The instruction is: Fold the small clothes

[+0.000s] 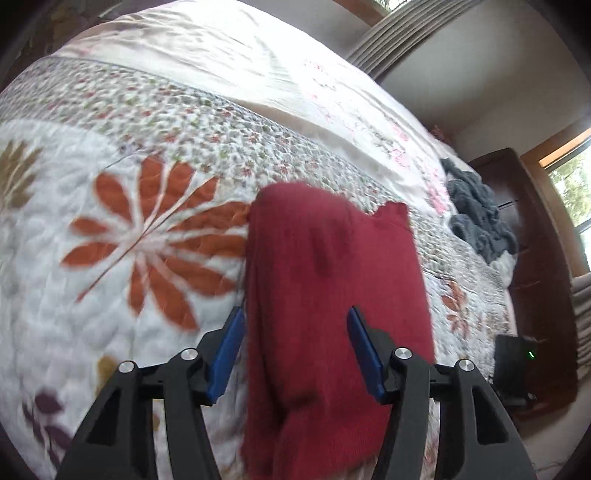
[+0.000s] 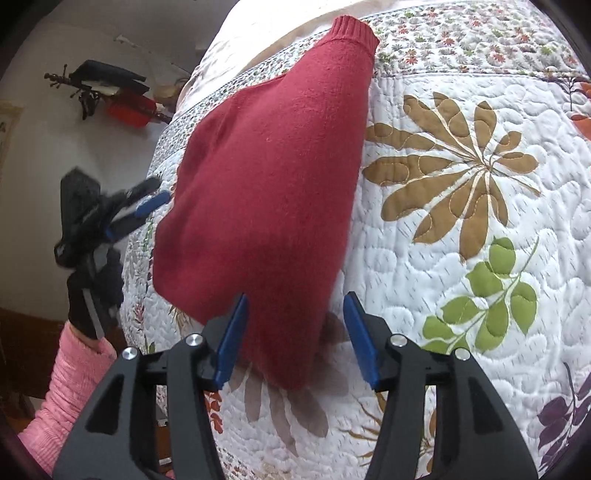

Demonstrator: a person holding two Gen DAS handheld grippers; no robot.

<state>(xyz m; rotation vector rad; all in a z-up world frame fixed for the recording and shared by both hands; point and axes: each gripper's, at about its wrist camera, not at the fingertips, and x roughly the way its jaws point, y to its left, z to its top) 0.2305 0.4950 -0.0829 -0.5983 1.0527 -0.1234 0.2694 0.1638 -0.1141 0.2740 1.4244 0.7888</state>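
Observation:
A red knitted garment (image 1: pixel 332 302) lies folded on the flowered quilt (image 1: pixel 110 221). In the left wrist view my left gripper (image 1: pixel 295 314) is open, its blue fingers (image 1: pixel 231 350) standing either side of the garment's near end, nothing clamped. In the right wrist view the same red garment (image 2: pixel 273 184) stretches away, its ribbed cuff (image 2: pixel 352 31) at the far end. My right gripper (image 2: pixel 295 302) is open just above the garment's near corner. The left gripper (image 2: pixel 147 203) appears there at the garment's left edge, held by a gloved hand with a pink sleeve (image 2: pixel 70 387).
A grey-blue crumpled garment (image 1: pixel 476 210) lies further along the bed by a dark wooden cabinet (image 1: pixel 532 258). A pale bedspread (image 1: pixel 258 66) covers the far part. A wall rack with a red bag (image 2: pixel 129 109) hangs beyond the quilt (image 2: pixel 461 258) edge.

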